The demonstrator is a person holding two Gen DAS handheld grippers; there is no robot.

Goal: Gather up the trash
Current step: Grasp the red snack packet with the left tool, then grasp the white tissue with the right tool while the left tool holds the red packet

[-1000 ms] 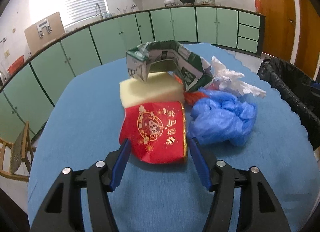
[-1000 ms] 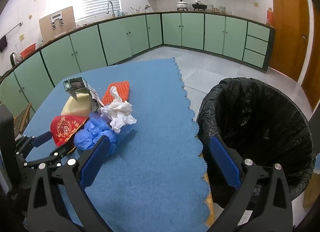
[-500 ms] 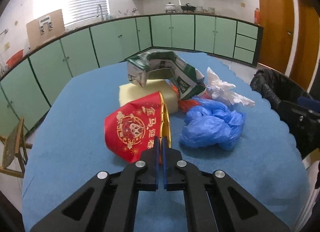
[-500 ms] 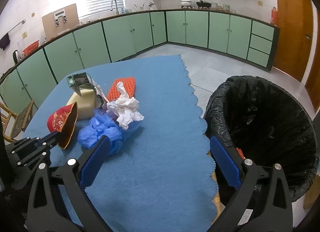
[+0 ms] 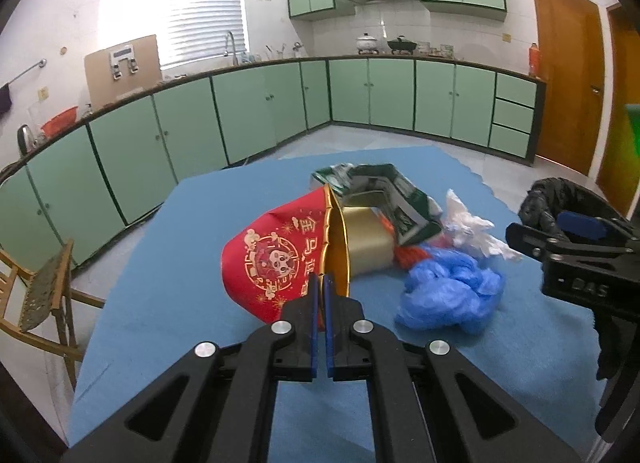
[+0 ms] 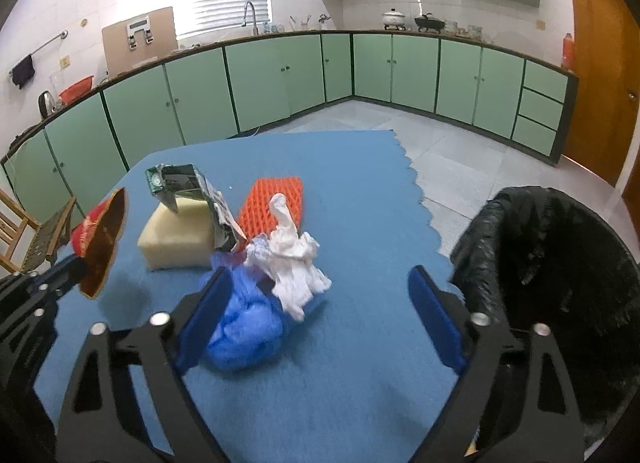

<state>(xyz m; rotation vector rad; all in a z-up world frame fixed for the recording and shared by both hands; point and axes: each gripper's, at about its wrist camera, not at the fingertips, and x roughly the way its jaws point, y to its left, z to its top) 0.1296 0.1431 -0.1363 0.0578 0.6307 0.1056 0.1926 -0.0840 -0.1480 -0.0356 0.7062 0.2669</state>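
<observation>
Left wrist view: the red bowl (image 5: 276, 259), paper with gold print and a gold lining, is clamped at its rim by the left gripper (image 5: 319, 287), whose blue pads are pressed together on the bowl's wall. The bowl is tilted on its side, mouth facing right. In the right wrist view it (image 6: 100, 239) hangs clear of the cloth (image 6: 340, 363), with a shadow beneath it, at the left edge of the pile.

Just right of the bowl lies the blue bag (image 5: 452, 291), crumpled, resting on the cloth. Behind it sits the white tissue (image 5: 476, 231), touching the bag. A crushed green carton (image 5: 384, 191) leans over the yellow sponge (image 6: 176, 235), and an orange net (image 6: 272, 203) lies flat behind the tissue.

Right wrist view: the right gripper (image 6: 320, 319) has its fingers wide apart and closing. The blue bag (image 6: 244, 327) and the tissue (image 6: 296, 263) lie between and just ahead of the fingers; the left pad (image 6: 204, 319) is beside the bag, and contact cannot be confirmed. The right pad (image 6: 436, 323) is clear of everything.

The bin (image 6: 560, 283), lined in black, stands off the table's right edge, beside the right finger. Green cabinets (image 6: 280, 79) line the far wall.
</observation>
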